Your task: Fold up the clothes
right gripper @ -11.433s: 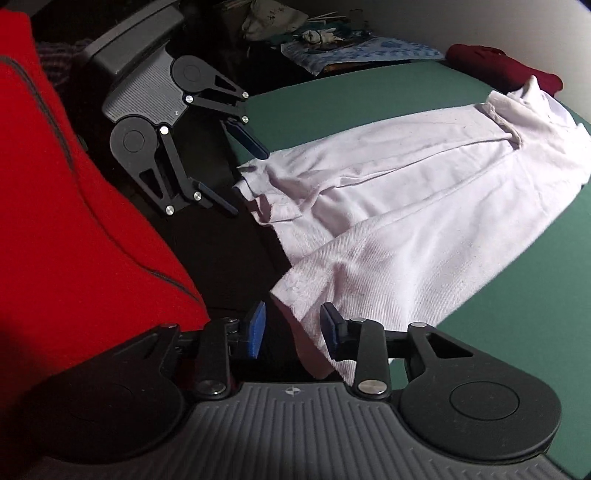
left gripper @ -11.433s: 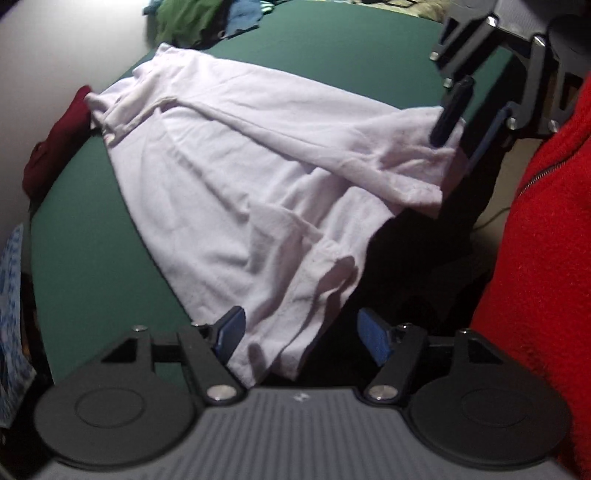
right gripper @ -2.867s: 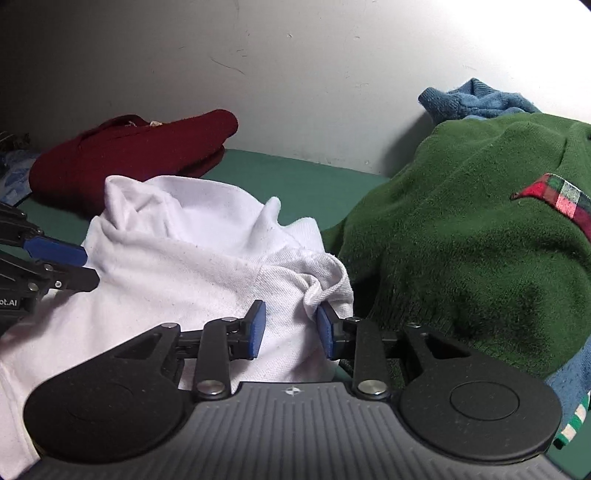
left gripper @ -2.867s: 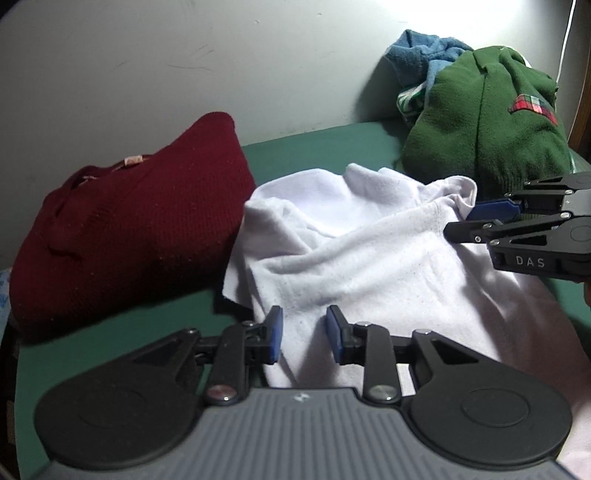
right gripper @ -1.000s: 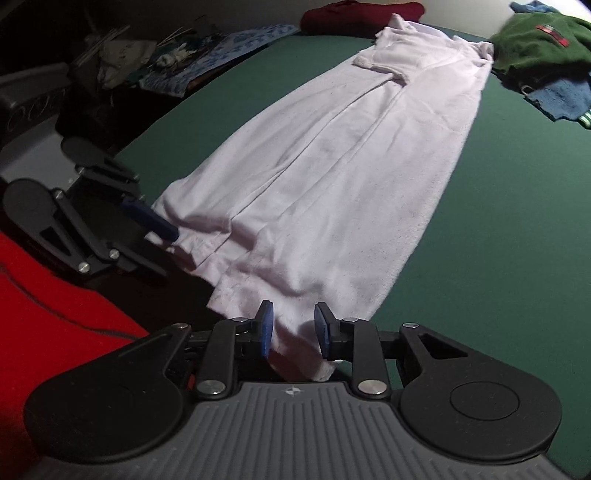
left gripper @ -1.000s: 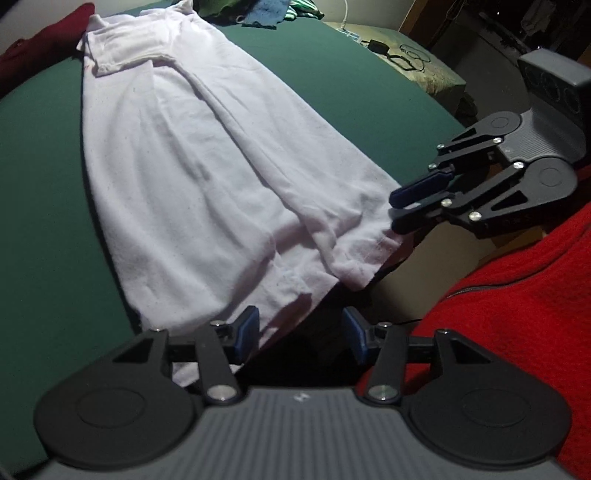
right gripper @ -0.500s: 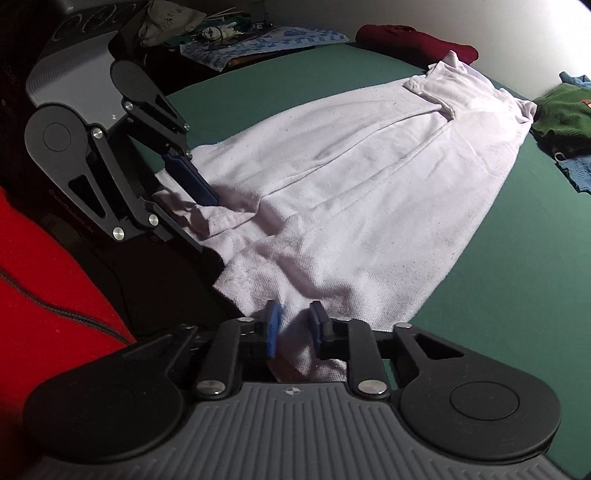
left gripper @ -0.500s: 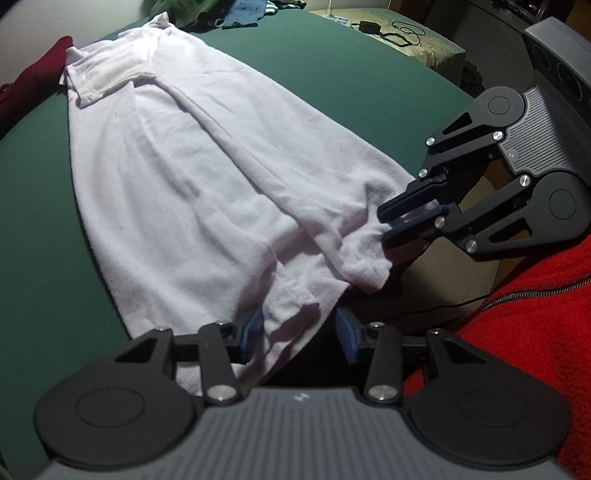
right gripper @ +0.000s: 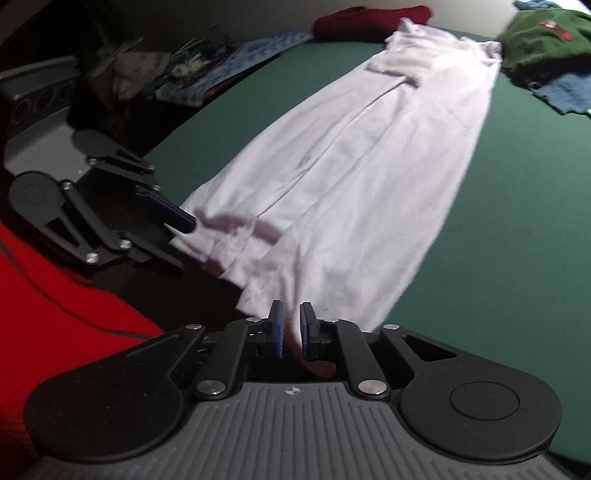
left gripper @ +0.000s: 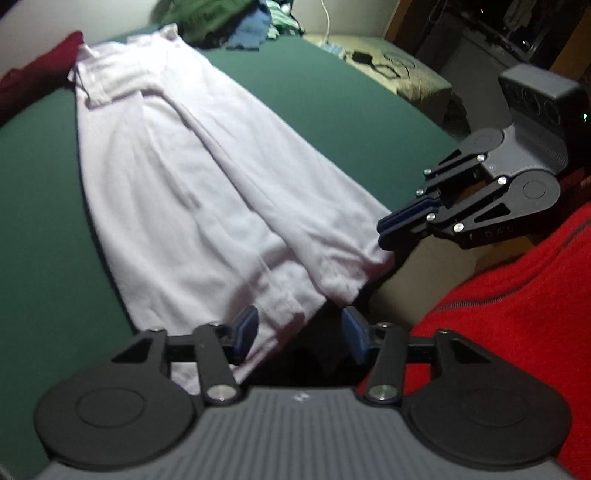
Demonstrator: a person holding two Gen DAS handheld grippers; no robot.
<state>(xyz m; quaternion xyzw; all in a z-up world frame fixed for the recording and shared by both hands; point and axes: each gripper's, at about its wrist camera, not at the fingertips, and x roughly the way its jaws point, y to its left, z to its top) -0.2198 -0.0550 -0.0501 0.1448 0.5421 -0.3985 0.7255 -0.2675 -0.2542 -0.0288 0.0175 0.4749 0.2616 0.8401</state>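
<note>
A long white shirt (left gripper: 207,192) lies stretched along the green table (left gripper: 332,103), collar at the far end and hem hanging over the near edge. My left gripper (left gripper: 299,332) is open; the hem's left corner lies against its left finger. My right gripper (left gripper: 384,227) pinches the hem's right corner. In the right wrist view, the right gripper (right gripper: 291,328) is shut on the hem of the white shirt (right gripper: 369,184). The left gripper (right gripper: 181,221) reaches the other corner, one blue finger touching the cloth.
A maroon sweater (left gripper: 33,85) lies beyond the collar. A green sweater (right gripper: 546,33) and a blue cloth (right gripper: 569,92) sit at the far right. The person's red top (left gripper: 517,314) is close on the near side. Clutter (right gripper: 221,62) lies off the table's left.
The right gripper's fingers have drawn closer on the hem. The shirt now lies straighter along the table. The left gripper stays open at the hem's left corner.
</note>
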